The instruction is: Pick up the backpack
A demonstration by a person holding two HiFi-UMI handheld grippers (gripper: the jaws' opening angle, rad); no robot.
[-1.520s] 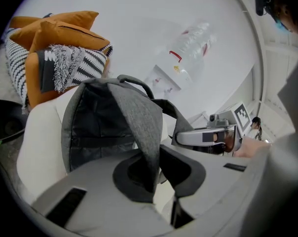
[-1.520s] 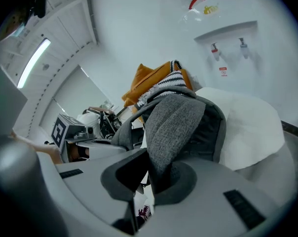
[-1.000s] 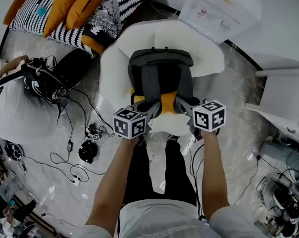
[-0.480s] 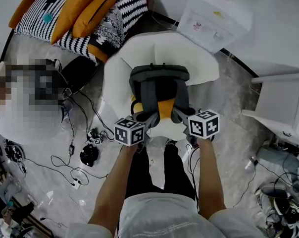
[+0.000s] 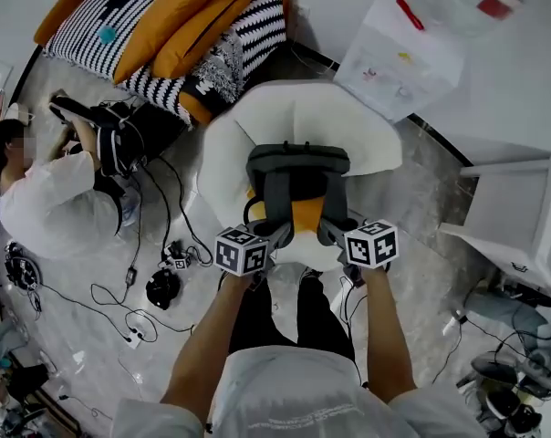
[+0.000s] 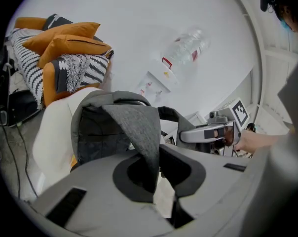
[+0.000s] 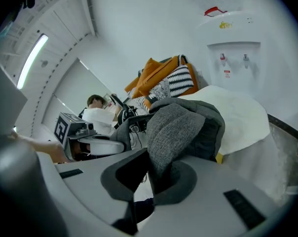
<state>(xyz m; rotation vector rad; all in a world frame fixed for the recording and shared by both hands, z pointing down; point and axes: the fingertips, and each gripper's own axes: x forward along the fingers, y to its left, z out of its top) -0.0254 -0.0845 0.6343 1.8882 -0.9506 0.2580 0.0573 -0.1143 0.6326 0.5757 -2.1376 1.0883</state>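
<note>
A grey backpack (image 5: 298,167) with an orange patch on its back stands upright on a white armchair (image 5: 303,108). My left gripper (image 5: 277,234) is shut on the backpack's left shoulder strap (image 6: 139,132), which runs taut from the bag down between the jaws. My right gripper (image 5: 327,230) is shut on the other grey strap (image 7: 171,132) in the same way. In the left gripper view the right gripper (image 6: 208,132) shows beside the bag. The right gripper view shows the left gripper (image 7: 94,144) likewise. Both hold the straps at the bag's near, lower side.
Striped and orange cushions (image 5: 184,26) lie behind the chair at the upper left. A person (image 5: 47,199) sits on the floor at the left among cables (image 5: 157,281). A white water dispenser (image 5: 412,44) stands at the upper right, with white furniture (image 5: 513,208) at the right.
Both grippers have risen a little with the straps still between their jaws, and the backpack comes up with them. The person at the left has come further into view.
</note>
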